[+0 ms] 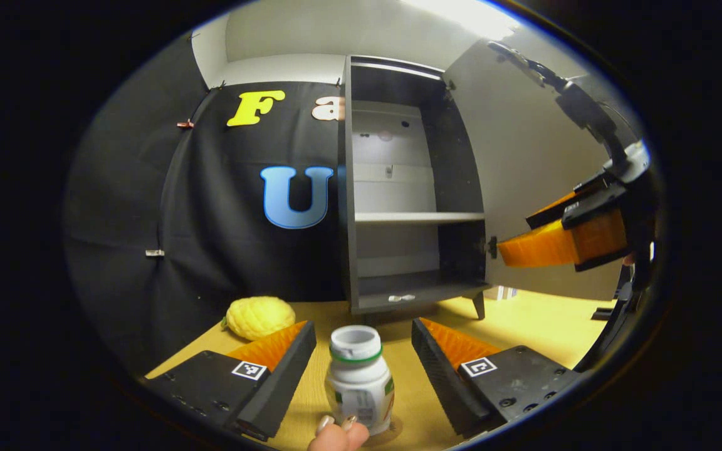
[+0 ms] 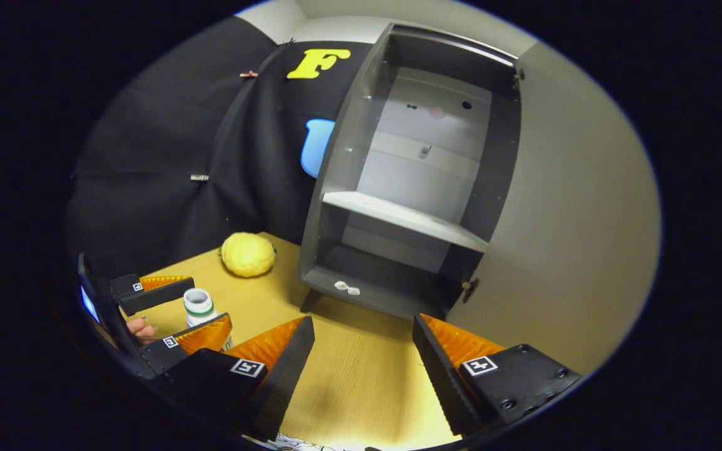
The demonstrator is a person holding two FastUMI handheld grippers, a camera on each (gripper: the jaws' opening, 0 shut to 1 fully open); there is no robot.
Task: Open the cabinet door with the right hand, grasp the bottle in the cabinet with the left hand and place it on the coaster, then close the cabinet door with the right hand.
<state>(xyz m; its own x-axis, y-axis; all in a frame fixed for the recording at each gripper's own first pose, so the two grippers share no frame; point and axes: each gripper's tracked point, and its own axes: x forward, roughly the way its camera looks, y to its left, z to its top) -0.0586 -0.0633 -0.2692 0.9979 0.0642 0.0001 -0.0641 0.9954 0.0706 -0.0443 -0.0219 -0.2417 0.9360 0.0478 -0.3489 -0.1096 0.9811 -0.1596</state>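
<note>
Though smooth and cylindrical, white plastic bottle (image 1: 359, 379) between ridged fingers (image 1: 282, 369).

Black cloth wall (image 1: 210, 207) — pale wooden table (image 2: 361, 376)

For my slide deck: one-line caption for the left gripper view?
Left gripper open around the bottle on the table; cabinet door open.

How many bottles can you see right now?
1. The white bottle stands on the wooden table between the open fingers of the left tool, in front of the open cabinet, whose shelves hold none.
</note>
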